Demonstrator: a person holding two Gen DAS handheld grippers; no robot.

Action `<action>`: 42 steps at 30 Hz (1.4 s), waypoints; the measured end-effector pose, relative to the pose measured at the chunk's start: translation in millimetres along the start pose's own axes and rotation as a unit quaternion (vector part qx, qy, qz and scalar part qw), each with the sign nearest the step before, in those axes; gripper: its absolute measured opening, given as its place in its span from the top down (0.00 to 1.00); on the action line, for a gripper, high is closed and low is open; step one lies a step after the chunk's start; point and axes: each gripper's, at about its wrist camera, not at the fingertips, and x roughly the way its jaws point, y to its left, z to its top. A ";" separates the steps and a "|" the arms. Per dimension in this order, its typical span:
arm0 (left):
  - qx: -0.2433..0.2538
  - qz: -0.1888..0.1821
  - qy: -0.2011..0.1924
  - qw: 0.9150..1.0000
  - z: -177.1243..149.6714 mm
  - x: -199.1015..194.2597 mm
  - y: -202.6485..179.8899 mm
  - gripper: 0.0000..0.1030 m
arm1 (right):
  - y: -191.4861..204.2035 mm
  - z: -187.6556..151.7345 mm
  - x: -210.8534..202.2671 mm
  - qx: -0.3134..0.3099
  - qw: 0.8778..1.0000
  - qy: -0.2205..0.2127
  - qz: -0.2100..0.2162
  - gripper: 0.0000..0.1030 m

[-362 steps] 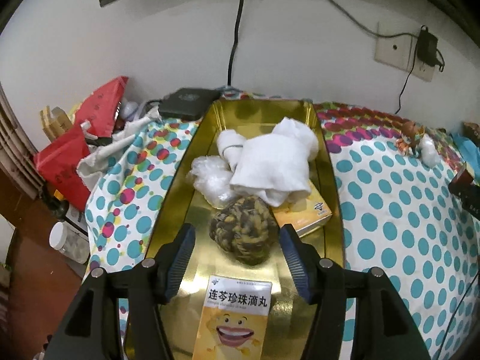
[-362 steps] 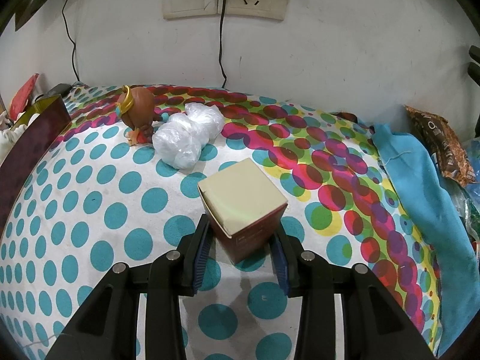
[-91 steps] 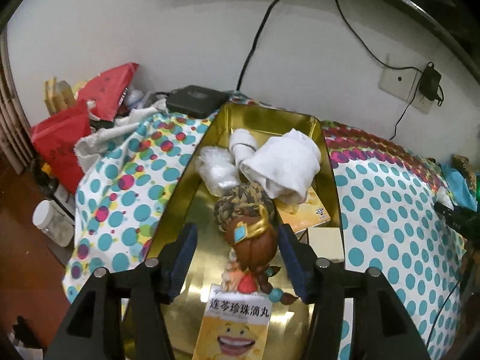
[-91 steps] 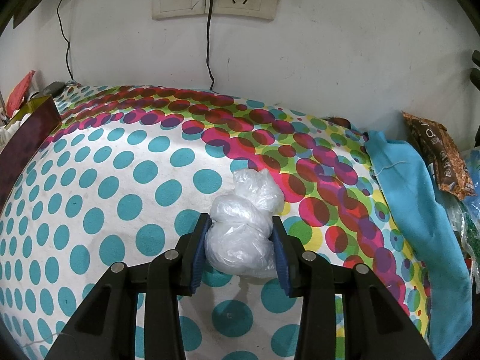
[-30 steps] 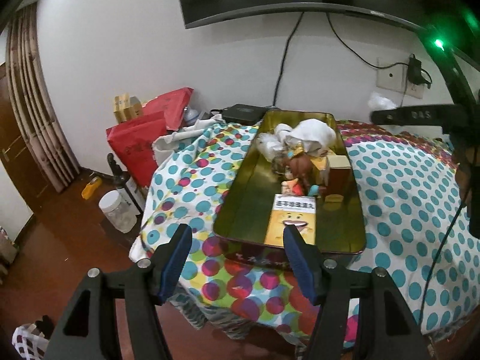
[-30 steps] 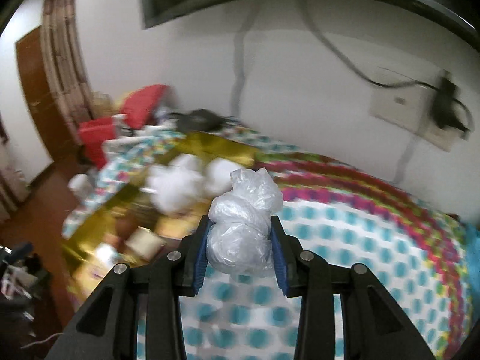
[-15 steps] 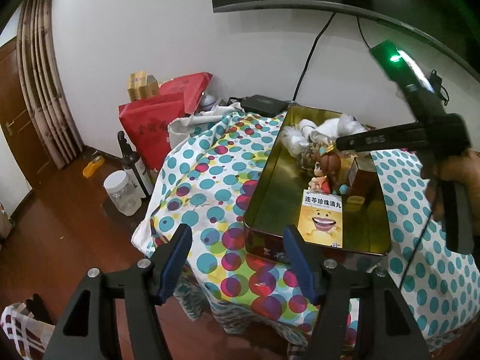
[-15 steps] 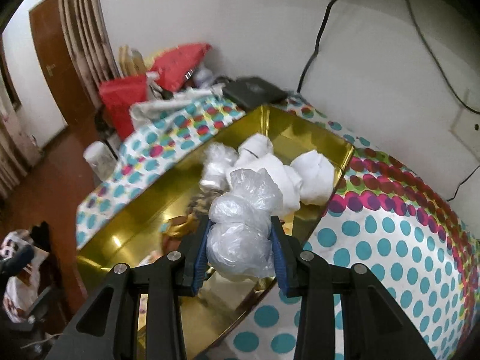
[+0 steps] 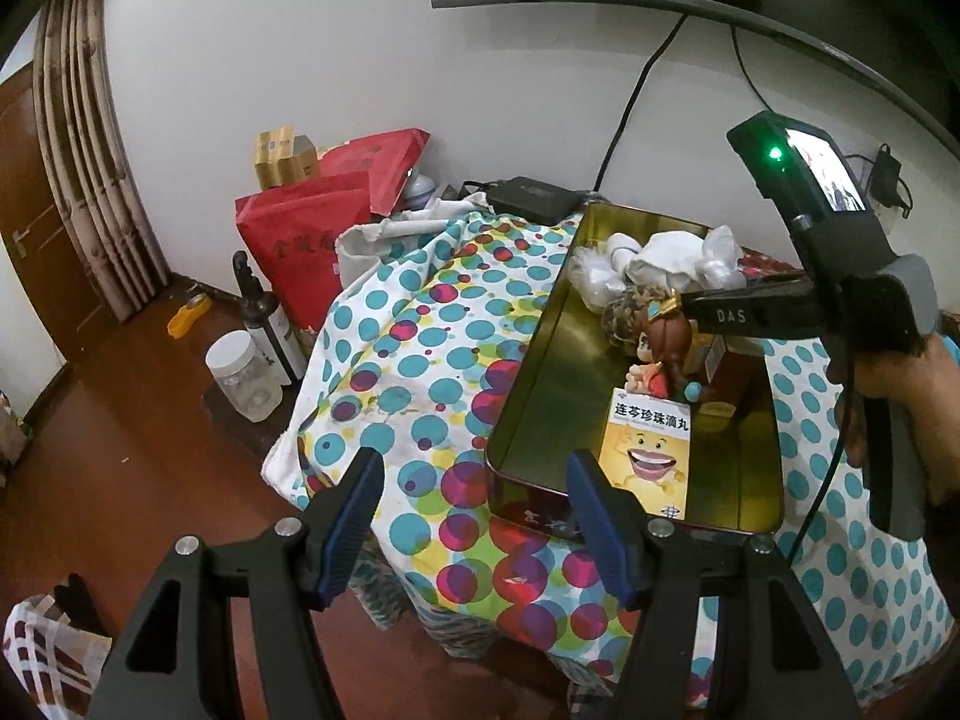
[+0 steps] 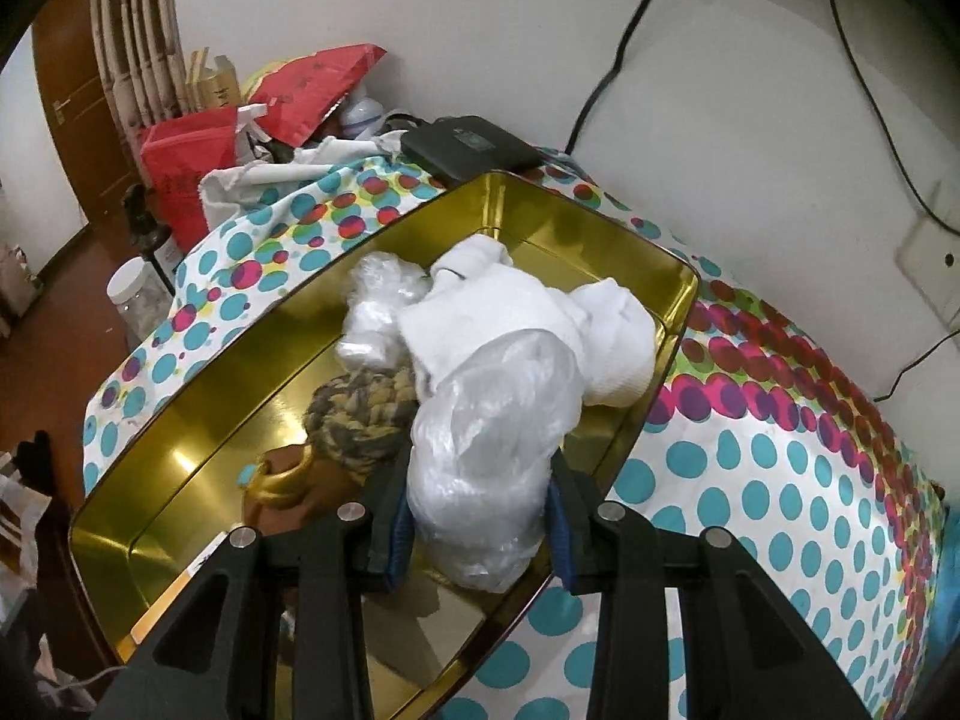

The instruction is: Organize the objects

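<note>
My right gripper (image 10: pixel 480 525) is shut on a crumpled clear plastic bag (image 10: pixel 492 438) and holds it over the gold tin tray (image 10: pixel 192 396). The tray (image 9: pixel 540 348) holds white cloth (image 10: pixel 528 312), another plastic bag (image 10: pixel 378 288), a woven yellow-grey ball (image 10: pixel 360 408), a brown doll (image 9: pixel 663 336), a small box and a yellow medicine box (image 9: pixel 648 450). In the left wrist view the right gripper reaches over the tray's far end, and the bag (image 9: pixel 720 261) shows there. My left gripper (image 9: pixel 474 510) is open and empty, back from the tray's near left corner.
The tray sits on a polka-dot cloth (image 9: pixel 408 360) over a table. A black device (image 10: pixel 468 144) lies behind the tray. Red bags (image 9: pixel 306 228), a bottle (image 9: pixel 264 318) and a jar (image 9: pixel 243 375) stand on the floor at left. Cables hang on the wall.
My right gripper has carried the plastic bag lower and closer over the tray's contents. My left gripper has pulled back a little further from the tray.
</note>
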 end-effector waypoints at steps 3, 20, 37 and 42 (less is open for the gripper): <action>-0.002 -0.001 0.004 1.000 0.6 -0.6 -0.7 0.37 | 4.8 0.9 -5.7 -0.005 1.000 -0.006 0.001 0.66; 0.011 0.015 -0.004 1.000 8.3 -21.4 -10.2 0.37 | 9.6 -7.3 -81.6 0.020 0.997 -0.077 -0.018 0.09; 0.033 0.003 -0.001 0.999 17.1 -51.4 -46.2 0.24 | -0.7 -106.5 -160.0 0.097 0.988 -0.053 -0.109 0.01; 0.041 -0.013 0.009 0.999 16.1 -53.5 -58.9 0.24 | 4.1 -129.7 -170.7 0.113 0.988 -0.039 -0.100 0.01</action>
